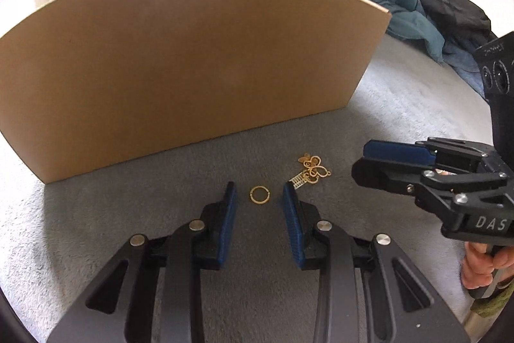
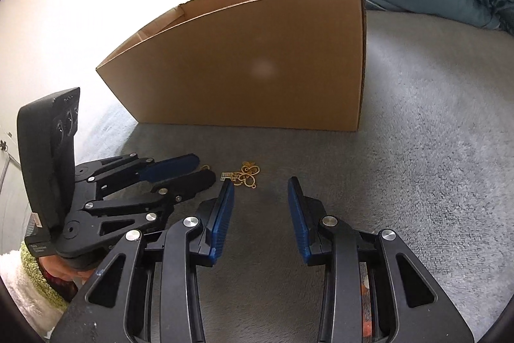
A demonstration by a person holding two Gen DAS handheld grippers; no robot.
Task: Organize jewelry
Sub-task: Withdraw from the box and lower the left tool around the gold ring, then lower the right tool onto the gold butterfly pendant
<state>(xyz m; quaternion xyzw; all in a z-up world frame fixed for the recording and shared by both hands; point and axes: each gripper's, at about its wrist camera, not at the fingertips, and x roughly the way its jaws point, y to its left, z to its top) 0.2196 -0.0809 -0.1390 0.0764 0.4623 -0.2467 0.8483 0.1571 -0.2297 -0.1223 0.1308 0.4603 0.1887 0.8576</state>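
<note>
**Ring framed by left gripper; both grippers empty**

Left wrist view: on the grey carpet, a gold ring lies flat just beyond the left gripper, centred between its parted, empty jaws. A tangled gold cluster sits just to its right, nearer the right gripper.

Right wrist view: the right gripper stands apart, holding nothing; the cluster lies ahead-left. The ring is hidden here. Only this view shows the cardboard box open-topped.
</note>
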